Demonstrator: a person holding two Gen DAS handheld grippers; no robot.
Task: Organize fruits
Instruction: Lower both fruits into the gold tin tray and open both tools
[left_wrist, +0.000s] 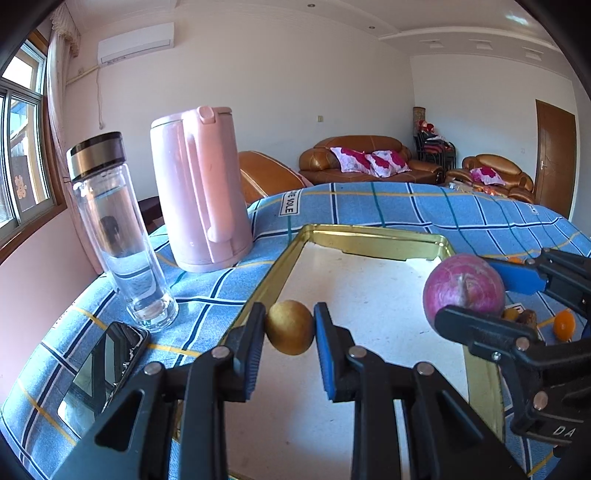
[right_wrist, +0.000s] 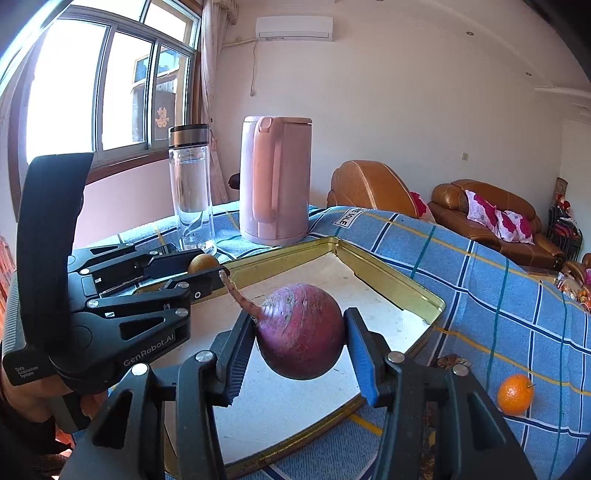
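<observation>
Left gripper (left_wrist: 290, 326): clamped on a small yellow-brown fruit (left_wrist: 290, 326), pads pressing both its sides; held clear above the tray floor, near the tray's left wall.
Right gripper (right_wrist: 301, 341): clamped on a purple bulb (right_wrist: 301, 332), round, with a thin tail root pointing up and left; also held in the air over the tray.
Tray (left_wrist: 369, 240): shallow gold-rimmed tin with a pale floor, nothing lying on the part in view; sits on a blue checked cloth (left_wrist: 406, 206).
Orange (right_wrist: 515, 394): on the cloth just outside the tray's right rim, apart from both grippers; some darker small items lie near it, too indistinct to name.
Kettle (left_wrist: 201, 188): pink, upright on the cloth beyond the tray's far left corner.
Bottle (left_wrist: 118, 229): clear glass with a dark lid, upright, left of the kettle.
Phone (left_wrist: 107, 369): dark slab flat on the cloth, just left of the tray.
Step in hand: both loads appear to be carried over the tray for placing; neither has been set down.
Next move, as judged: lower each gripper until its load rests on the tray floor, then ease the jaws apart. Both loads are round and may roll on the smooth floor, so a low, gentle release suits them, well apart from each other and from the rim.
Left of the task: the orange and its neighbours on the cloth look not yet gathered.
</observation>
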